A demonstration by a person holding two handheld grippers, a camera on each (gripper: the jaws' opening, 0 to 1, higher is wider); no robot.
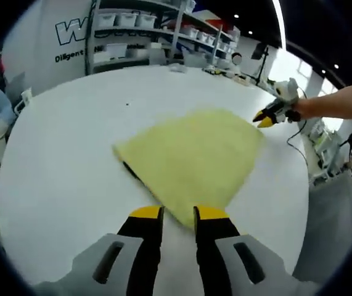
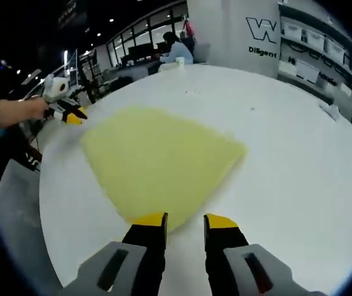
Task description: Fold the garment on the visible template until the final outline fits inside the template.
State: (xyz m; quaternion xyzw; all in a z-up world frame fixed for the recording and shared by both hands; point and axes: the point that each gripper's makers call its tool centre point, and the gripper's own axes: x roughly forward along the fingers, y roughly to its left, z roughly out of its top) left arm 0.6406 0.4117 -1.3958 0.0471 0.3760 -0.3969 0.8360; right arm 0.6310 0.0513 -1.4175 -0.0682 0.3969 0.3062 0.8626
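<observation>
Pale-yellow folded fabric garment (image 1: 191, 161) lies flat on the round white table (image 1: 65, 160). Left gripper (image 1: 179, 213) and right gripper (image 2: 185, 218) hover at opposite garment corners, jaws parted, grasping nothing.

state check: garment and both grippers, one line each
yellow garment: folded, lying flat on the white table, a dark edge showing under one side
left gripper: open, at the garment's near corner, not clamped on it
right gripper: open, at the garment's edge
</observation>
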